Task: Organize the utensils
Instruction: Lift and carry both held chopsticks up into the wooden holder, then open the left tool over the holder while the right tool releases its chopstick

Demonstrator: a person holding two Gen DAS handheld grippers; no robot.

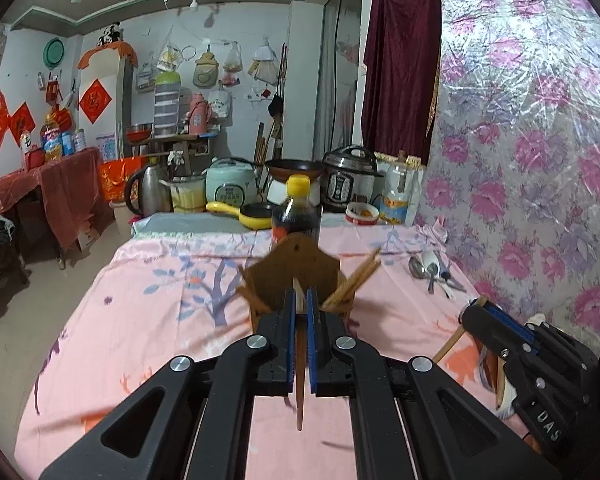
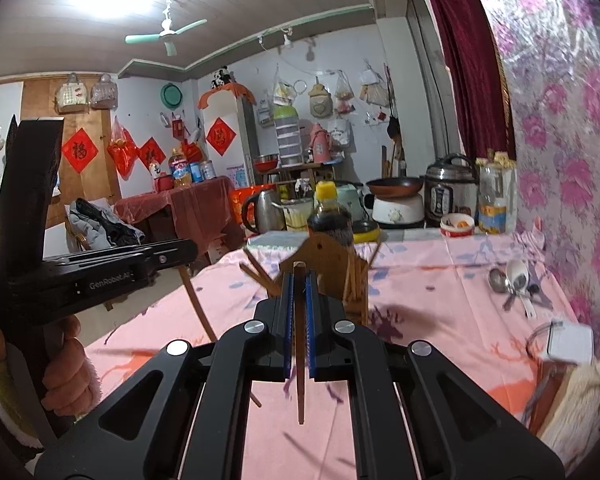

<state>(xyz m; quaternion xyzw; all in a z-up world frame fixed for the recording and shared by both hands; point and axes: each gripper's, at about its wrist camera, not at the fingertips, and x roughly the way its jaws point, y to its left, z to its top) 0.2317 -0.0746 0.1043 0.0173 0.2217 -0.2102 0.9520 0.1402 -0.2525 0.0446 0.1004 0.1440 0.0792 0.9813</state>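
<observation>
My left gripper (image 1: 300,294) is shut on a wooden chopstick (image 1: 299,380) that hangs down between its blue pads. Just ahead of it on the pink tablecloth stands a wooden utensil holder (image 1: 296,264) with several chopsticks (image 1: 352,284) leaning out of it. My right gripper (image 2: 299,278) is shut on another chopstick (image 2: 300,392), also close in front of the holder (image 2: 324,260). In the right wrist view the left gripper (image 2: 190,248) shows at the left, held by a hand (image 2: 70,372). The right gripper (image 1: 472,314) appears low right in the left wrist view.
Spoons (image 1: 430,268) lie in a pile on the cloth near the flowered wall (image 1: 540,140). A dark sauce bottle (image 1: 296,212) stands right behind the holder. Cookers, a kettle and a yellow pan (image 1: 256,214) crowd the table's far end. A white box (image 2: 568,344) lies at the right.
</observation>
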